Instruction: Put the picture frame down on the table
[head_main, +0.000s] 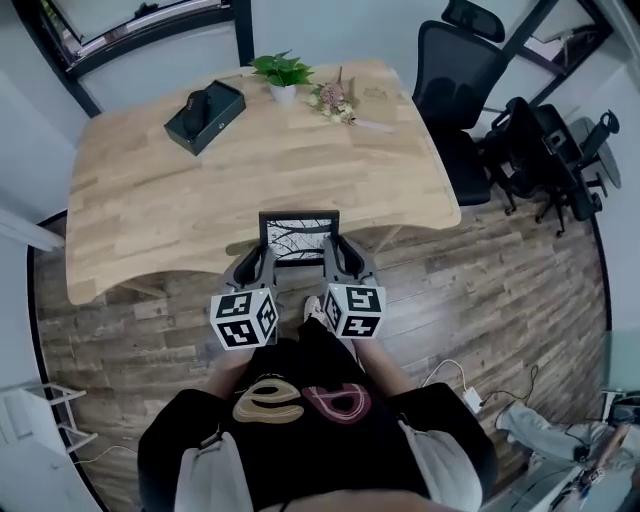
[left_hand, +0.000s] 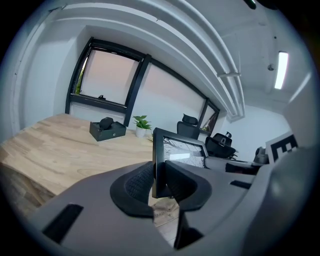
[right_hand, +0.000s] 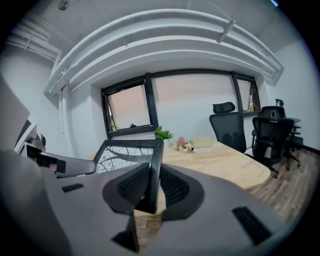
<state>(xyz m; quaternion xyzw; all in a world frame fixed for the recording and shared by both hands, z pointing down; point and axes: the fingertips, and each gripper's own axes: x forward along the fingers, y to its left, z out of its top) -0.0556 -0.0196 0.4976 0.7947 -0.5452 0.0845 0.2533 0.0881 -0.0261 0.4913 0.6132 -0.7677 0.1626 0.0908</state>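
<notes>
I saw a black box (head_main: 205, 116) left of a small potted plant (head_main: 283, 74), dried flowers (head_main: 335, 100) just beside the plant, and two black office chairs (head_main: 462, 80) at the right.

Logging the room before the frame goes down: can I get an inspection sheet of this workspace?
Surface: wooden table, light grain.
Job's things: picture frame held over the table's near edge, not yet down.
Clutter: black box, potted plant, flowers at the far side.
Grippers: left gripper shut on the frame's left edge, right gripper on its right.
Cables: white cable on the floor.
Surroundings: black office chairs right of the table; windows beyond.
</notes>
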